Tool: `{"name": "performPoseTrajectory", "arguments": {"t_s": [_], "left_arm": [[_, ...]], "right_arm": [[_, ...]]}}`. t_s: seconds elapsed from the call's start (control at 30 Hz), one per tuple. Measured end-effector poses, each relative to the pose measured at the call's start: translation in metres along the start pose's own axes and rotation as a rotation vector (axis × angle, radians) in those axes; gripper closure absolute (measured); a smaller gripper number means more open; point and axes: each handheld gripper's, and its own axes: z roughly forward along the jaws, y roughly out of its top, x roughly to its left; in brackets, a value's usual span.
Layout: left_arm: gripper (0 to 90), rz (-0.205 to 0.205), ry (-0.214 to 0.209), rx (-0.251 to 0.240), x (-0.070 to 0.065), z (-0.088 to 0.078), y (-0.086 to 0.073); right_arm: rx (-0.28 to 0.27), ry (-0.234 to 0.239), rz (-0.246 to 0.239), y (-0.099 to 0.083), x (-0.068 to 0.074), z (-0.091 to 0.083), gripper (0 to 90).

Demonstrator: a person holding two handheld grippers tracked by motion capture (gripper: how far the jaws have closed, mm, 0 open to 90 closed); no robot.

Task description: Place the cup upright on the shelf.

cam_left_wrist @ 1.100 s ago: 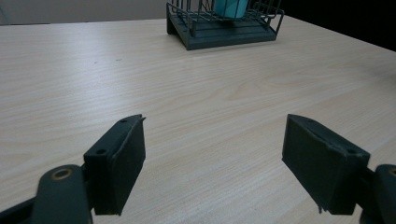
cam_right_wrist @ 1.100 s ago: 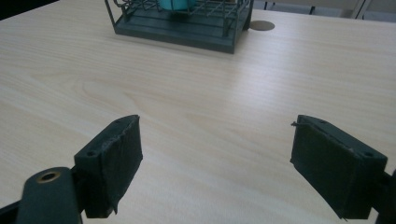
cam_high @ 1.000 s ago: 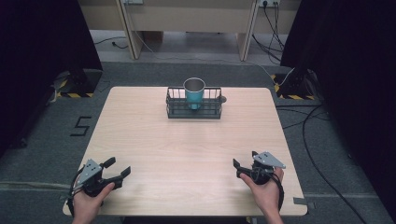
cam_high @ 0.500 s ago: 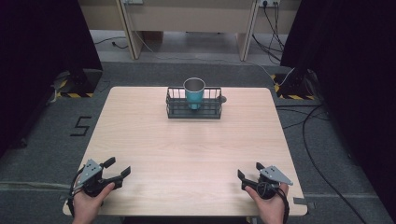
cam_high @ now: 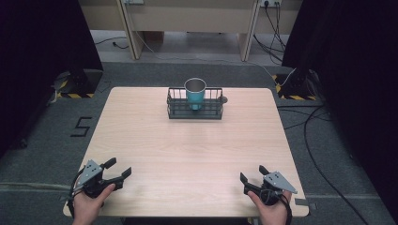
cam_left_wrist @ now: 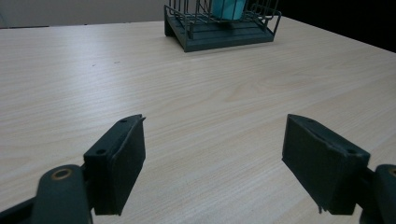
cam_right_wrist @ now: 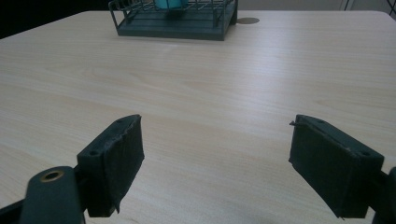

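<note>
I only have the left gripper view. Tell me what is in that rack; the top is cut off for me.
Observer: From the high view, a teal cup stands upright in the wire rack, open mouth up.
Operator: Give me the right gripper's state.
Observer: The right gripper is at the near right corner of the table, jaws open, nothing between them.
Operator: Say what lies beside the rack on its far side from me.
Observer: The right gripper view shows a small round grey disc in the tabletop, just past the rack's end.
</note>
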Motion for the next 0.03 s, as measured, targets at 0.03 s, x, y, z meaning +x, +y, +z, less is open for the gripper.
{"name": "performPoseTrajectory", "arguments": {"t_s": [0.03], "left_arm": [[21.1,-0.001,0.001,0.000,0.0001,0.0002,0.0000]], "right_arm": [[0.003,0.001,0.003,-0.0004,-0.0006,-0.0001,18.1]]}}
